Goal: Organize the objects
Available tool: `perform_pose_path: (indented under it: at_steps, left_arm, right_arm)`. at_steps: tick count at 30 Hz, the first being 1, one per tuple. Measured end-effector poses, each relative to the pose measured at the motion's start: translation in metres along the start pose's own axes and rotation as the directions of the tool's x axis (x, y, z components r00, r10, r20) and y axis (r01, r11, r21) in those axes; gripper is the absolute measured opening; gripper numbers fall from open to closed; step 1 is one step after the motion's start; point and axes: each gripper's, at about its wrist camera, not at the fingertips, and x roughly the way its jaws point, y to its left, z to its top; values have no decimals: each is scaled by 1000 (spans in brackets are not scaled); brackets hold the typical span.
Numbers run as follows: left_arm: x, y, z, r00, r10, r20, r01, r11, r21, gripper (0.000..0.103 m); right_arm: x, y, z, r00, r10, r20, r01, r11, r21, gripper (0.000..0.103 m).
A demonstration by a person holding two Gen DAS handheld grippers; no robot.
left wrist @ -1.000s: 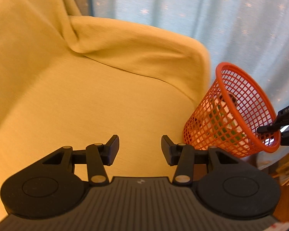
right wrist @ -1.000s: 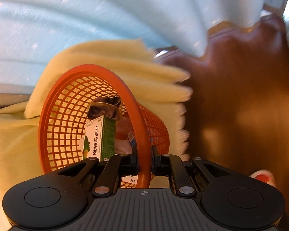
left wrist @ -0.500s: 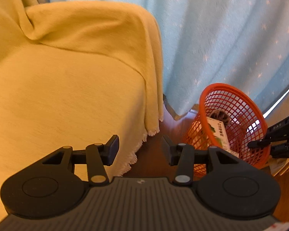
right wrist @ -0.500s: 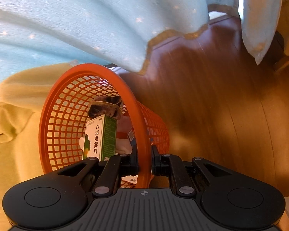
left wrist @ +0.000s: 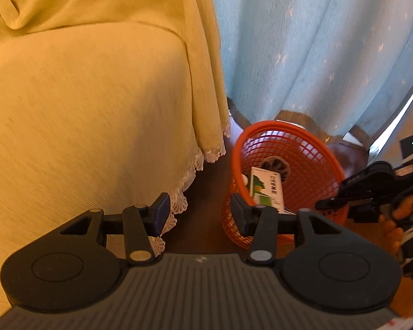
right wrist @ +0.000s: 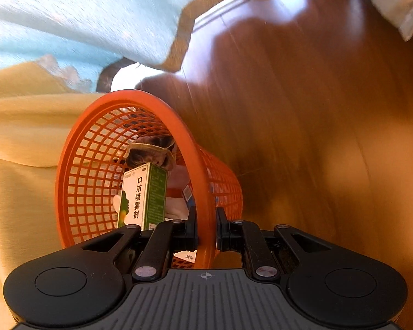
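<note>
Orange mesh basket (right wrist: 102, 165) is pinched at its rim by my right gripper (right wrist: 206, 231), 1 finger inside and 1 outside the wall, basket tilted above the wood floor (right wrist: 303, 137) beside the yellow cover (left wrist: 82, 110). Inside it: a green-white box (right wrist: 143, 195), a dark furry item (right wrist: 151, 155) behind it. My left gripper (left wrist: 199, 211) is spread wide, holding nothing, near the blue curtain (left wrist: 316, 41).
</note>
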Motion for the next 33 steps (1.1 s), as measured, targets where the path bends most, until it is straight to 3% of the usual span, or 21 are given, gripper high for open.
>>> perform_pose_path:
  at_steps: [4,8,11,15,18,20,27,33]
  left_arm:
    - [18,-5,-14,1000,11,4,-11,1000,28,43]
    - [29,-5,-23,1000,8,-1,-8,1000,28,43]
    - [32,-3,-28,1000,4,-10,-3,1000,21,43]
    - [26,-1,-29,1000,0,-22,0,1000,4,50]
    - [14,2,-28,1000,2,-24,-3,1000,-10,55]
    - [2,6,-27,1000,-5,-27,4,1000,-27,59]
    - [-62,13,-13,999,-22,-43,21,999,-40,63]
    - [-140,11,8,996,-44,-71,39,996,-80,69]
  right_arm:
    - [42,-19,0,1000,14,-12,-14,1000,-5,9]
    - [71,-29,-7,999,35,-17,-35,999,-28,16]
    - [75,-23,-14,999,52,15,-50,991,-123,20]
    - [73,-22,-8,999,47,-14,-48,995,-88,23]
    - [59,-7,-8,1000,-6,11,8,976,-219,38]
    - [42,6,-18,998,-52,35,60,951,-302,46]
    - [-69,57,-91,990,-47,129,110,838,-535,46]
    - [-180,113,-156,987,-39,155,128,775,-618,46]
